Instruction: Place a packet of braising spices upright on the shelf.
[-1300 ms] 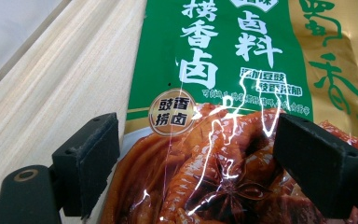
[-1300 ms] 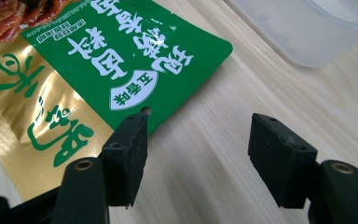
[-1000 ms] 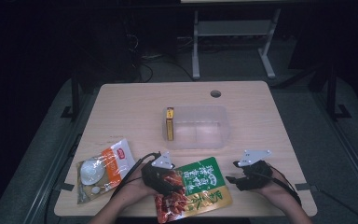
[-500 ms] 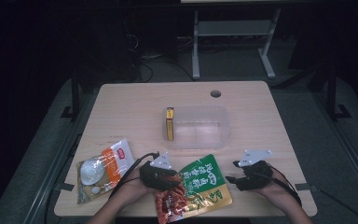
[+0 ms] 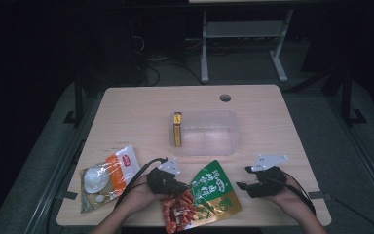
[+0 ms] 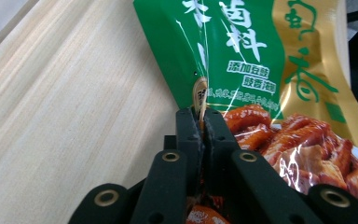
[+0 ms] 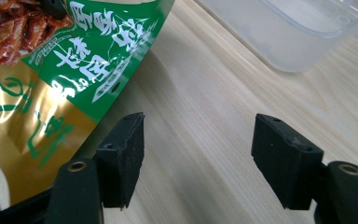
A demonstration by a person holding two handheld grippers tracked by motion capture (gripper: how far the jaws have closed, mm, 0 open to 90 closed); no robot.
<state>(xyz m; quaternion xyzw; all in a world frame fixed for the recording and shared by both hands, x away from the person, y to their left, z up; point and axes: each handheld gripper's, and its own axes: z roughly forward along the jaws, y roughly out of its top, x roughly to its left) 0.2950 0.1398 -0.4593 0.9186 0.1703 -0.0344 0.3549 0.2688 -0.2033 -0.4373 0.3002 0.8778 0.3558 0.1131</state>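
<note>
Setting: dark room, metal frame stand on the floor behind; pale wood tabletop (image 5: 126,117) with a round cable hole (image 5: 225,97) near its far edge.

Item 1: green-and-gold snack pouch (image 5: 205,195), printed with red meat pieces, at the near edge of the tabletop between the two hands. Its left edge is raised and pinched; the rest slopes down to the wood.

Item 2: left hand-held gripper (image 5: 169,184), at the pouch's left edge. In the left gripper view (image 6: 201,122) its jaws are clenched on a fold of the pouch (image 6: 242,51), the film standing up between the tips.

Item 3: right hand-held gripper (image 5: 246,178), just right of the pouch, near the front right of the tabletop. In the right gripper view (image 7: 198,154) its jaws stand wide apart, released, with bare wood between them; the pouch's gold corner (image 7: 32,126) lies beside the left jaw.

Item 4: clear plastic container (image 5: 205,132), mid-tabletop, beyond the pouch and apart from it; its rim shows in the right gripper view (image 7: 289,32).

Item 5: yellow narrow packet (image 5: 177,129), standing at the container's left end.

Item 6: orange-and-white food bag (image 5: 108,176), flat at the front left, just beside the left forearm.
</note>
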